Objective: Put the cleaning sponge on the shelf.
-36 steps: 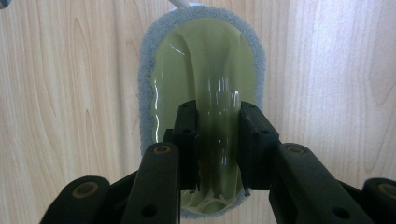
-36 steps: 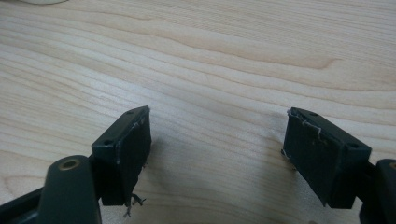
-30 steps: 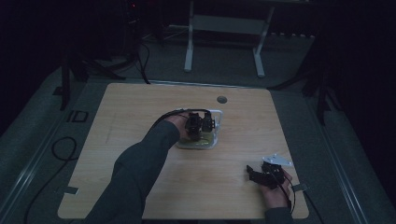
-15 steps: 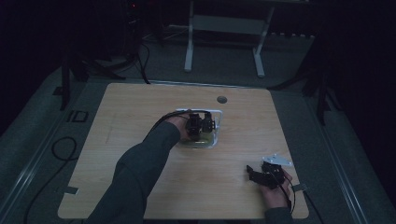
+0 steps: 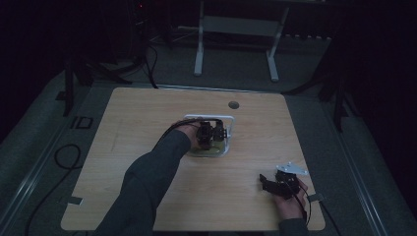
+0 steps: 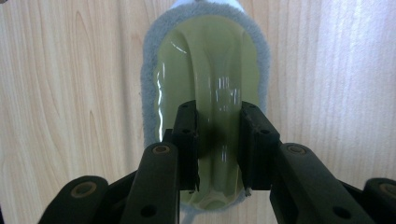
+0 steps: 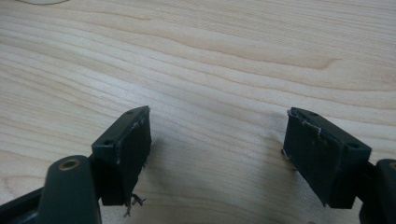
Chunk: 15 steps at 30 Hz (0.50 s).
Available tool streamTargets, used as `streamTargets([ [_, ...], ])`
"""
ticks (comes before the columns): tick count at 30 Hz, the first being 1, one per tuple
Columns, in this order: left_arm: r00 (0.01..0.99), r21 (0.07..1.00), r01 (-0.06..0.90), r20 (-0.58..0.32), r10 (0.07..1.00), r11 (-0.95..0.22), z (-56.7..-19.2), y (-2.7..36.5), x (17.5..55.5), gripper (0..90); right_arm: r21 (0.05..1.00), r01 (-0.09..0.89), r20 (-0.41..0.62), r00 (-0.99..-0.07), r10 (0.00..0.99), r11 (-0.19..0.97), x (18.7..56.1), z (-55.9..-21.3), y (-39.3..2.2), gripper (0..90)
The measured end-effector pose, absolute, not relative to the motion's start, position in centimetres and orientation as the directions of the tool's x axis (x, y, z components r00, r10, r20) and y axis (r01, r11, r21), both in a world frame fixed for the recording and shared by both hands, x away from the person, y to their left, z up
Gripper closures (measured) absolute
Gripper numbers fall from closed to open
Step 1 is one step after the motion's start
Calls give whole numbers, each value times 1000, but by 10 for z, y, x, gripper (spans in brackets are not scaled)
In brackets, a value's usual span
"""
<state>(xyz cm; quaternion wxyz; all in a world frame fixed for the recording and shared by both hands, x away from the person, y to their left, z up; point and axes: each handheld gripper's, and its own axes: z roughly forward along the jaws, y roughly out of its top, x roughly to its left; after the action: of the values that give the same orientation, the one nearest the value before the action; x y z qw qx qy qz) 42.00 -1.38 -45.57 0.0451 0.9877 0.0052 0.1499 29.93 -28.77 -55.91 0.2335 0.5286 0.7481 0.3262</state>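
Observation:
A pale green pad with a grey felt edge lies flat on the wooden table, and a raised ridge runs down its middle. My left gripper points down on it, and its two black jaws press against the sides of that ridge. In the high view the left gripper sits over the pad inside a white-rimmed frame at the table's middle. My right gripper hovers low over bare wood with its jaws wide apart and nothing between them. It is at the front right of the table.
A round hole is set in the tabletop behind the frame. A white table's legs stand on the dark floor beyond the far edge. Cables trail on the floor to the left.

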Motion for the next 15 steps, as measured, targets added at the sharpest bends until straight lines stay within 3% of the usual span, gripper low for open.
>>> streamTargets([
  [15, 944, 80, 3, 328, 29, -997, -458, -16, 420, 677, 735, 638, -5, -332, 943, 228, 299, -559, -288, 228],
])
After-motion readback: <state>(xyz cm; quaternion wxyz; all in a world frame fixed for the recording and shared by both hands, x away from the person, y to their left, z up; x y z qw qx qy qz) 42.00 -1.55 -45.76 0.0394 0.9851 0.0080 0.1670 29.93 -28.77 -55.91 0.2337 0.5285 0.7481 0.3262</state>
